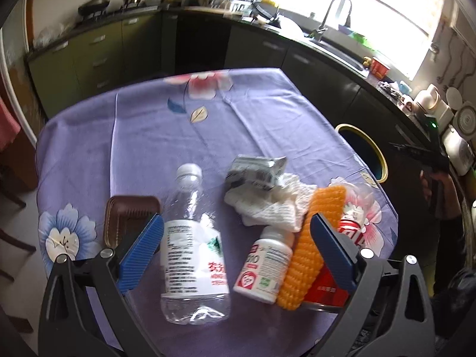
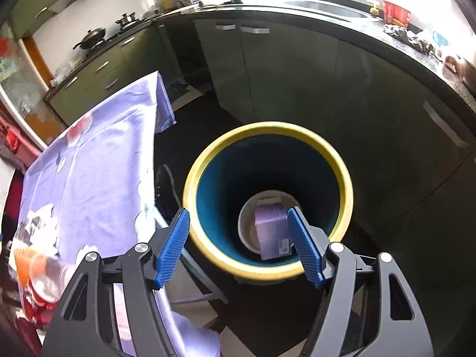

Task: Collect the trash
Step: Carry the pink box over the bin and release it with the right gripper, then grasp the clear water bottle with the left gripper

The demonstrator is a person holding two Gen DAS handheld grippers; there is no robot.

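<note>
Left gripper (image 1: 236, 245), jaws apart, hovers over plastic bottle (image 1: 195, 247) and pill bottle (image 1: 265, 266)

The tabletop (image 1: 142, 136) carries one clear bottle (image 1: 193, 253), one white pill bottle (image 1: 264, 270), one orange sponge (image 1: 309, 255), one red can (image 1: 354, 232), one brown tray (image 1: 128, 217), one crumpled tissue (image 1: 273, 205) and one crushed carton (image 1: 255, 171), while one purple box (image 2: 272, 232) lies in the one bin (image 2: 267, 270).

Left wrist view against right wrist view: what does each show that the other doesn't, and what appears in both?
Only the left wrist view shows the open left gripper over the plastic water bottle, white pill bottle, crumpled tissue and brown tray. Only the right wrist view shows the open right gripper above the bin's inside, where a purple box lies. Both show the yellow-rimmed bin, purple tablecloth and red can.
</note>
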